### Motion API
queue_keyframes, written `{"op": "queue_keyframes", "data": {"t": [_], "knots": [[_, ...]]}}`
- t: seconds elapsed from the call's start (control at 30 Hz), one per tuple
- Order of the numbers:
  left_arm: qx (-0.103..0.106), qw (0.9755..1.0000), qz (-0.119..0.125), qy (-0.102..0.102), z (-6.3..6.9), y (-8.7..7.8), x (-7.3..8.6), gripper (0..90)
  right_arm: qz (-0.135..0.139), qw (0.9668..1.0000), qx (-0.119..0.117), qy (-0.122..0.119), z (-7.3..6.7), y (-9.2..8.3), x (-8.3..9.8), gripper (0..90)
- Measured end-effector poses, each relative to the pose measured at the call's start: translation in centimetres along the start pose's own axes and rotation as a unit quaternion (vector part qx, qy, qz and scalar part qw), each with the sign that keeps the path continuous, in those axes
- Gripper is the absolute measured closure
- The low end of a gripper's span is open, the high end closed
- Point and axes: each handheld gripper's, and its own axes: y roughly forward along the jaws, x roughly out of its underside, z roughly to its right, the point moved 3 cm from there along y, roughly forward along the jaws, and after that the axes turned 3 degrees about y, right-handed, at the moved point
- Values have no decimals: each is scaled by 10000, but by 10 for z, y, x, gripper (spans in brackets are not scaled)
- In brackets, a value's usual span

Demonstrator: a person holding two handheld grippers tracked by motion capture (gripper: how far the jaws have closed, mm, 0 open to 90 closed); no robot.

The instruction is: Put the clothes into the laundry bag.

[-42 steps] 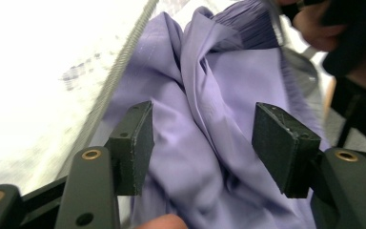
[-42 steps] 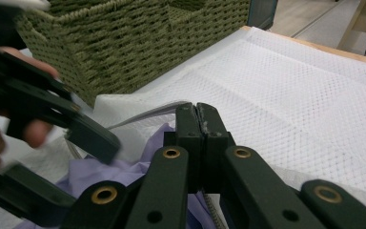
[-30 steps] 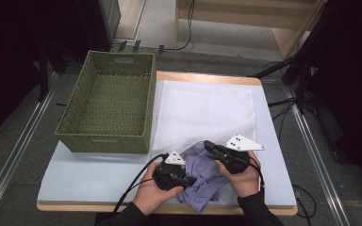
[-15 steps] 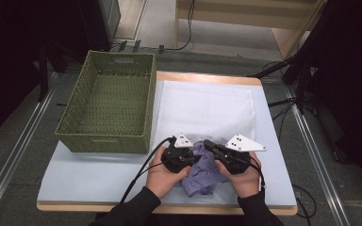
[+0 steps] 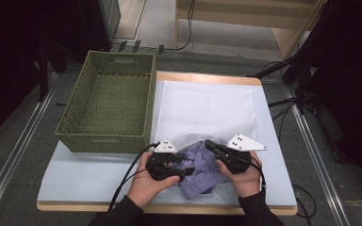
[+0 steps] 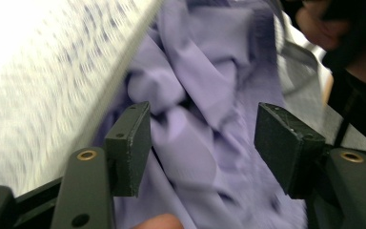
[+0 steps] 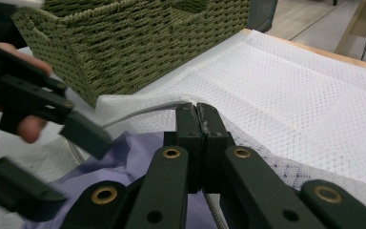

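Note:
A crumpled purple cloth (image 5: 199, 173) lies at the mouth of a white mesh bag (image 5: 202, 110) on the table's near side. My left gripper (image 5: 185, 168) points right at the cloth. Its jaws have just been opening: in the left gripper view the gripper (image 6: 202, 125) stands open, with the purple cloth (image 6: 195, 71) behind the gap and no pad pressing on it. My right gripper (image 5: 211, 144) is shut on the mesh bag's raised edge; its closed tips (image 7: 200, 112) pinch the grey rim of the mesh bag (image 7: 290, 81) above the cloth (image 7: 128, 152).
A green woven basket (image 5: 108, 108) stands at the left of the table, close beside the bag, and shows up close as the basket (image 7: 124, 43) in the right gripper view. The table's front edge (image 5: 169, 207) runs just under both hands.
The left gripper rose toward the bag's mouth with the cloth, then drew back a little and opened off it. The cloth is bunched further up under the bag's edge. The right gripper kept still.

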Motion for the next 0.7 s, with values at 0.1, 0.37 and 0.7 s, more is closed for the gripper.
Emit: {"op": "queue_keyframes", "data": {"t": [0.1, 0.37, 0.7], "knots": [[-227, 9997, -89, 66, 0, -2, 16, 367, -15, 10000, 0, 17, 0, 0, 1, 900], [-556, 9972, -504, 13, 2, 19, 38, 619, -38, 10000, -26, 10, -2, 3, 1, 900], [-743, 9972, 93, 69, -1, 33, -11, 871, 37, 9999, -98, 48, -4, 0, -3, 900]]}}
